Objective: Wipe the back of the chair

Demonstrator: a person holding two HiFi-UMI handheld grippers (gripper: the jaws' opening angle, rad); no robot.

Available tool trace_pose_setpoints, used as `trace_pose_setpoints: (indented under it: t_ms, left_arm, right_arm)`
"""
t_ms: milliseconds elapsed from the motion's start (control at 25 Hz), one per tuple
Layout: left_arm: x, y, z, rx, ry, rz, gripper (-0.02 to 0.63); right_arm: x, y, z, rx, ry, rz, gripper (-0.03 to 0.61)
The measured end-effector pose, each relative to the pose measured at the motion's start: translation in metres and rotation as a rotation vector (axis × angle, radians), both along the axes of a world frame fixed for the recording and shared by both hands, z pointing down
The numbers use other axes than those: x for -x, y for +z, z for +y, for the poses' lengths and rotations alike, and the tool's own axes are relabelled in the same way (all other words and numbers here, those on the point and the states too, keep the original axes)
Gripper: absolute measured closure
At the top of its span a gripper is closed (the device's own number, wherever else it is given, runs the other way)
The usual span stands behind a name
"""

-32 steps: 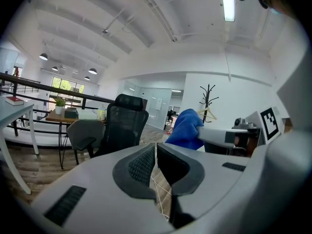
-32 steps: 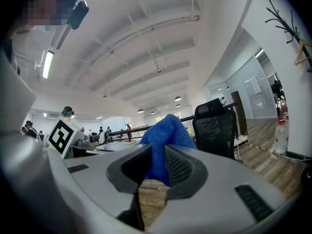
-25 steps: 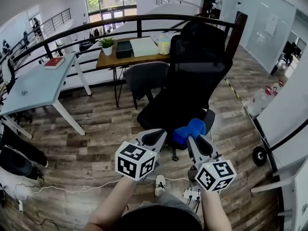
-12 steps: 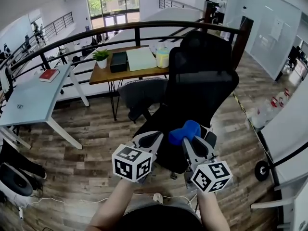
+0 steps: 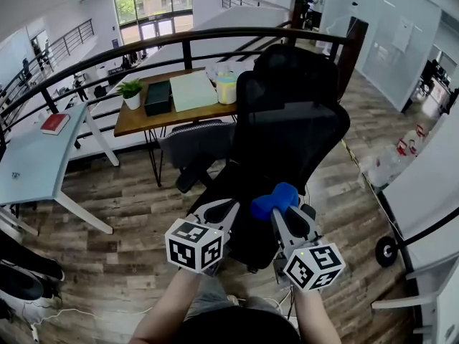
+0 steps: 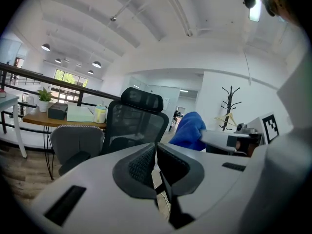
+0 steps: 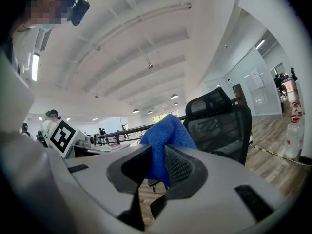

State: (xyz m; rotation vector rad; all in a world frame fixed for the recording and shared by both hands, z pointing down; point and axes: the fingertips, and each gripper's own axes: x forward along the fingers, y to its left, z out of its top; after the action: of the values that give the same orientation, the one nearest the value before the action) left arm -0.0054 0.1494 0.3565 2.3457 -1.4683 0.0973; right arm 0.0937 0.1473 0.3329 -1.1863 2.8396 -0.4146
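The right claw (image 5: 281, 210) pinches a bunched blue microfibre cloth (image 5: 276, 197). The left claw (image 5: 219, 211) is pressed together, empty. The black mesh office chair (image 5: 290, 120) stands just beyond, untouched. Best to press the cloth flat on its backrest and stroke downward, the left claw steadying it.

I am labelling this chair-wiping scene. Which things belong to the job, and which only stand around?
Job: black mesh chair, blue cloth, right gripper shut on the cloth.
Lying about: grey chair, wooden desk, potted plant, red book, white table.
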Motion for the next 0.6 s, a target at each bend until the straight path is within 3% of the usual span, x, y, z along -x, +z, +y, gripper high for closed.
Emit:
trace_pose_setpoints:
  t_ms: [600]
  left_arm:
    - [0.028, -0.026, -0.160, -0.052, 0.193, -0.014, 0.588]
  right_arm:
    - [0.037, -0.024, -0.145, -0.043, 0.196, -0.019, 0.491]
